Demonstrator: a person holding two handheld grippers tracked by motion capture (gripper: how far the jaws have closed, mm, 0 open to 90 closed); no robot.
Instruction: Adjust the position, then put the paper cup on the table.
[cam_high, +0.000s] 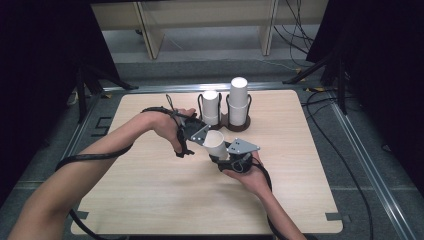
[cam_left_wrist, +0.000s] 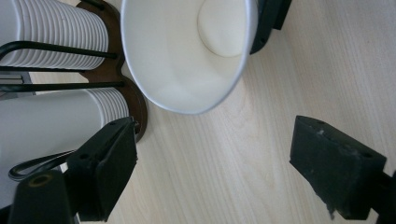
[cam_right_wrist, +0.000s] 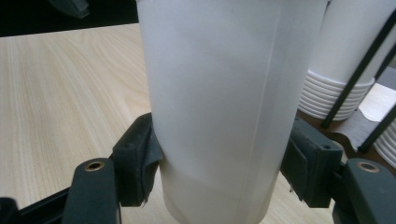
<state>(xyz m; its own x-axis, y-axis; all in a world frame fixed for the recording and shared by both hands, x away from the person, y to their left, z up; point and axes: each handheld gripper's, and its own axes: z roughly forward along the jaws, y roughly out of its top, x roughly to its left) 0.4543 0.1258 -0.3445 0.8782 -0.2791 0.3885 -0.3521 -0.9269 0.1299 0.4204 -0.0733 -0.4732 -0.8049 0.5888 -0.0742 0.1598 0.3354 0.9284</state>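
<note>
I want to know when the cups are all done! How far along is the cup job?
Done: one paper cup is out of the wire holder. In hand: the right gripper squeezes that cup's sides and holds it above the table, while the left gripper is open in front of its mouth, holding nothing. Left: two stacks of cups wait in the holder, and the held cup isn't set down yet.
</note>
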